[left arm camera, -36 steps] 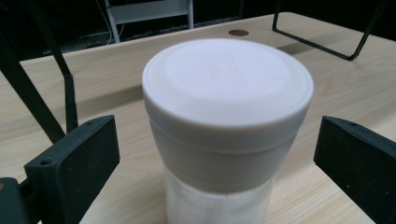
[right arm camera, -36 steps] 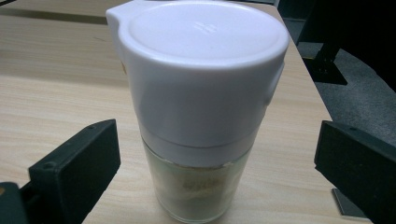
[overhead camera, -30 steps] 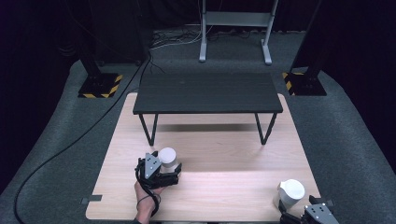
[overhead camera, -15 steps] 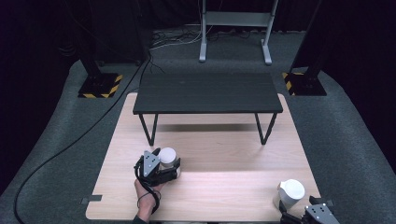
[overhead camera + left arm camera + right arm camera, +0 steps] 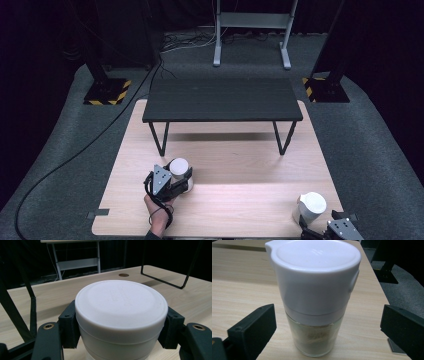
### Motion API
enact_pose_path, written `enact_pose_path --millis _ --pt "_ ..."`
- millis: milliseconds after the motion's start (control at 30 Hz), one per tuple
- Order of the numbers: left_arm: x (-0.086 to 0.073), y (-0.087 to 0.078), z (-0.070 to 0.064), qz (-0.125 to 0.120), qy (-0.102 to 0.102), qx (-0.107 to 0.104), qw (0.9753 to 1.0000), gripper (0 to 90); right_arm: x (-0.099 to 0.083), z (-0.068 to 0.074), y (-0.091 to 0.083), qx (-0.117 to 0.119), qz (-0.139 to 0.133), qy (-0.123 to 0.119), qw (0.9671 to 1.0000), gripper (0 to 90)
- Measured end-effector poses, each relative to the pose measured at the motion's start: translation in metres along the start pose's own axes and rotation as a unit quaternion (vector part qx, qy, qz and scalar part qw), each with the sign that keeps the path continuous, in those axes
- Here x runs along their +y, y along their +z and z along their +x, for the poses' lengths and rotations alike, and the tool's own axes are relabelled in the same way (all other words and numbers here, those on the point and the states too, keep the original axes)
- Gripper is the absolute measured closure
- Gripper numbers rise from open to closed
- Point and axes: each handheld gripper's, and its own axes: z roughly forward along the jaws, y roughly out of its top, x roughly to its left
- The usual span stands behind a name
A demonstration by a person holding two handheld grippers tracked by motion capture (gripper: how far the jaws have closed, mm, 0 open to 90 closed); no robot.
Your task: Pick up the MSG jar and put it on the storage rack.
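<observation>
Down on the light wooden table, a white round-lidded jar is standing near the left front part, in front of the small black bench that is sitting on the table's far half. The left gripper is squeezing this jar from both sides. In the left gripper view, the jar's flat white lid is sitting right between the two black jaws, and each jaw is touching the jar's side just under the lid. The person's hand is holding that gripper from below, with a black cable looping around the wrist.

Over at the right front corner, a glass shaker with a white cap is standing upright on the table. In the right gripper view, the shaker is showing some pale powder at the bottom. The right gripper is sitting just beside the shaker with its jaws spread wide. Both jaws are staying apart from the glass, one on each side.

Around the table, grey carpet is covering the floor.
</observation>
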Motion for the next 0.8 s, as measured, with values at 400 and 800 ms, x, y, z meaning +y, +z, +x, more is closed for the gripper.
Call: enact_pose_path --millis 400,800 --pt "-0.0007 0.0003 0.0044 -0.002 0.002 -0.008 1.0000 33.8 0.0006 -0.0011 -0.0001 0.001 0.002 0.002 1.0000 0.0" --pt "0.0023 0.0011 0.0048 -0.006 0.000 -0.011 0.9999 34.0 0.0015 -0.0012 -0.0009 0.001 0.001 0.000 1.0000 0.0"
